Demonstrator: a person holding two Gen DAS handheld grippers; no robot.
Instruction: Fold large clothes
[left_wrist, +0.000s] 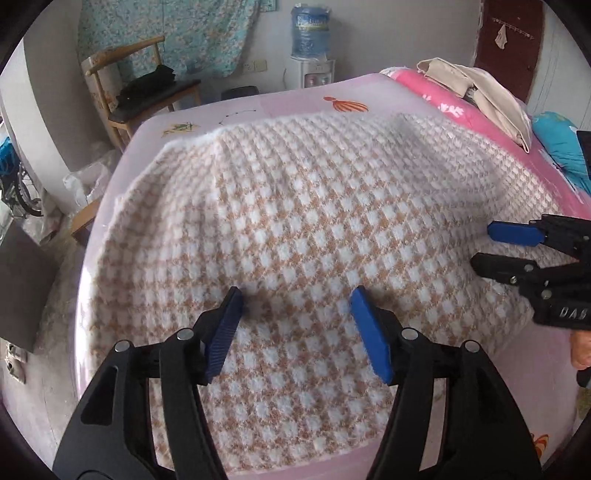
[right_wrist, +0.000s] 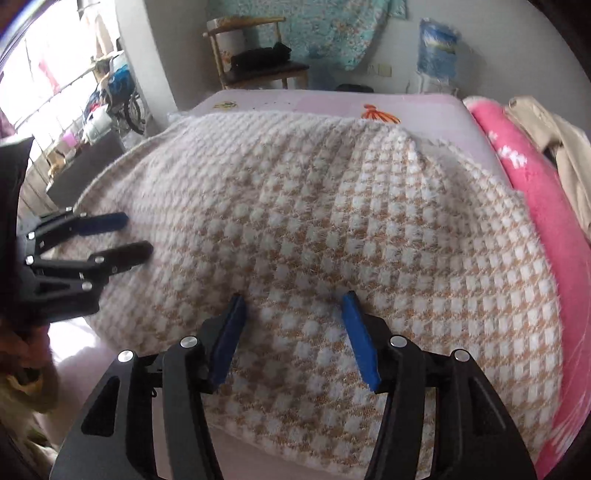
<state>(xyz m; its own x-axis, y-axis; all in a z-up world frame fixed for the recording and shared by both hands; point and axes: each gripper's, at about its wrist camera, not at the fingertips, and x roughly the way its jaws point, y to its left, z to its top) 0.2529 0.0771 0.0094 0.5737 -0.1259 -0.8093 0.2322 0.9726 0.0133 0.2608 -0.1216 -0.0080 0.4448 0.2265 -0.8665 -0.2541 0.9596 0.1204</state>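
A large woolly cloth (left_wrist: 295, 203) in a beige and white check lies spread flat over the pink bed sheet (left_wrist: 295, 103). My left gripper (left_wrist: 297, 291) points down at the near part of the cloth, open, with only flat fabric showing between its blue pads. To its right, my right gripper (left_wrist: 484, 246) is also open over the cloth's right side. In the right wrist view, the right gripper (right_wrist: 294, 295) stands open close above the cloth (right_wrist: 314, 221), nothing pinched. The left gripper (right_wrist: 136, 233) is open at the cloth's left edge. I cannot tell if the tips touch the fabric.
A rolled pink blanket (left_wrist: 436, 96) and a beige garment (left_wrist: 480, 92) lie along the bed's right side. Beyond the far edge stand a wooden chair (left_wrist: 140, 92) with dark clothes and a water dispenser (left_wrist: 310, 40). A bicycle (right_wrist: 129, 103) and clutter are on the floor at left.
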